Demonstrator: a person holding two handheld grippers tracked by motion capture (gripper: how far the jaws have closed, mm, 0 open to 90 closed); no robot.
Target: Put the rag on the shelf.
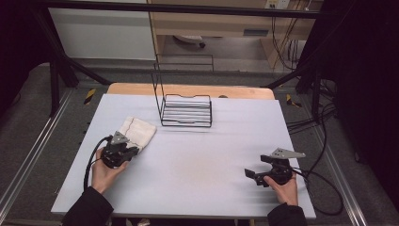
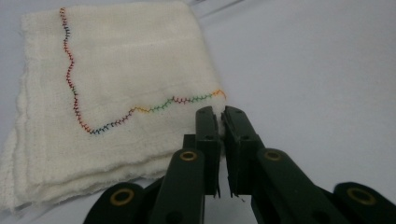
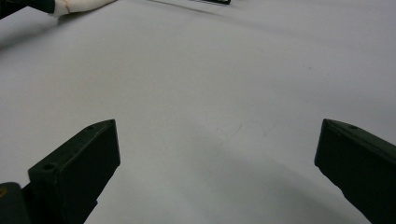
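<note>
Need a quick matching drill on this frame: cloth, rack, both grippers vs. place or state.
Things:
1. folded cream cloth with rainbow stitching
2. black wire rack
3. left gripper
4. right gripper

Place or state:
A. jaws wide open over bare table
B. far middle of the table
C. jaws shut, nothing between them
D. lying flat, left side of the table

Pairs: 1-D, 2-B, 3-C, 4-A
</note>
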